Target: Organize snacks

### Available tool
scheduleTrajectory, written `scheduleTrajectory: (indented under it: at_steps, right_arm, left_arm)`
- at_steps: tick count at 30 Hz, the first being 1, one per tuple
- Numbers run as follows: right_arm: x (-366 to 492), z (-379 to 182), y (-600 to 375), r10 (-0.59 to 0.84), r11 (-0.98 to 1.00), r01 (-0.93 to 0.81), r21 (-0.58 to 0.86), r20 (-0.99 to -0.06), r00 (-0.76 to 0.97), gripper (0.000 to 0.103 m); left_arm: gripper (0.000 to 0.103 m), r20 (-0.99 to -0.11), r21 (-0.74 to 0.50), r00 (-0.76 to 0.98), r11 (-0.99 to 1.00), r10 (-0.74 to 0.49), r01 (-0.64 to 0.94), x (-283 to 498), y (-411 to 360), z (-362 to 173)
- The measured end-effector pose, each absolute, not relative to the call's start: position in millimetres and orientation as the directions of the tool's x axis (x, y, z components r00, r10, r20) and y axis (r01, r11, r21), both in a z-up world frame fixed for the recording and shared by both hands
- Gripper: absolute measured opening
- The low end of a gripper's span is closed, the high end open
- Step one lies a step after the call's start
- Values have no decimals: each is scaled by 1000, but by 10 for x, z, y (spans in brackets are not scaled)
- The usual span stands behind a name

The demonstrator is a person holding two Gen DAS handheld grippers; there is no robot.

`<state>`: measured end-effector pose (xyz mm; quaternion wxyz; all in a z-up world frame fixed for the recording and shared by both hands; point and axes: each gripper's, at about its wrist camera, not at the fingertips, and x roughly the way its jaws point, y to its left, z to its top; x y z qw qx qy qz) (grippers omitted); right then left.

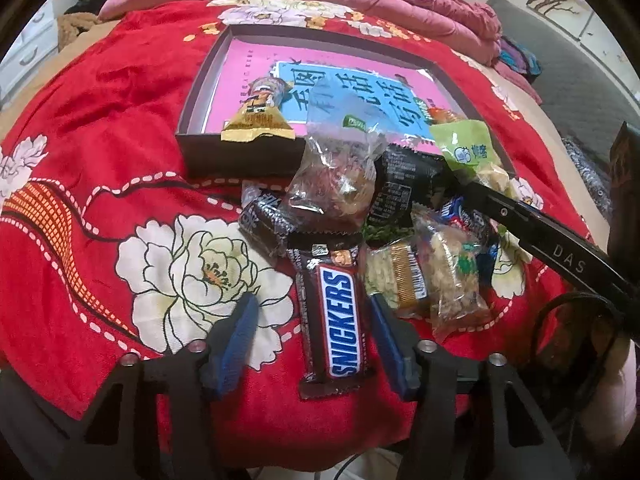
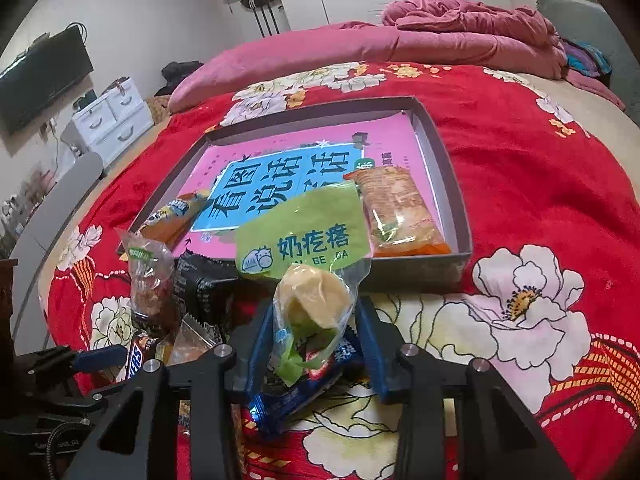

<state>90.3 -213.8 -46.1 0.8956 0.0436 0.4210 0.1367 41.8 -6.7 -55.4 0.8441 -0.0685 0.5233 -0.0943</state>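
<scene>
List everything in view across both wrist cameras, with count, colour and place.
Shallow cardboard box: one, dark grey, on the bedspread, pink-and-blue book inside.
Orange snack packets: two, in the box, one at each near corner.
Snickers bar: one, brown, between the left gripper's fingers.
Green-topped milk-candy bag: one, between the right gripper's fingers.
Blue wrapper: one, under that bag.
Loose wrapped snacks: a pile, count unclear, black, clear and yellow, in front of the box.
Floral bedspread: one, red.
Quilt: one, pink, far end.
Left gripper: black with blue pads, not pressing the bar.
Right gripper: same colours, closed on the bag.
</scene>
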Motion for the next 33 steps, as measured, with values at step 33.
scheduleTrajectory:
  at_steps: [33]
  right_arm:
    - [842,-243,-2305,362,932,-240,272,-664,654,35]
  left_arm:
    - [28,-847,-308,425,946,-319,97,408,36,-434]
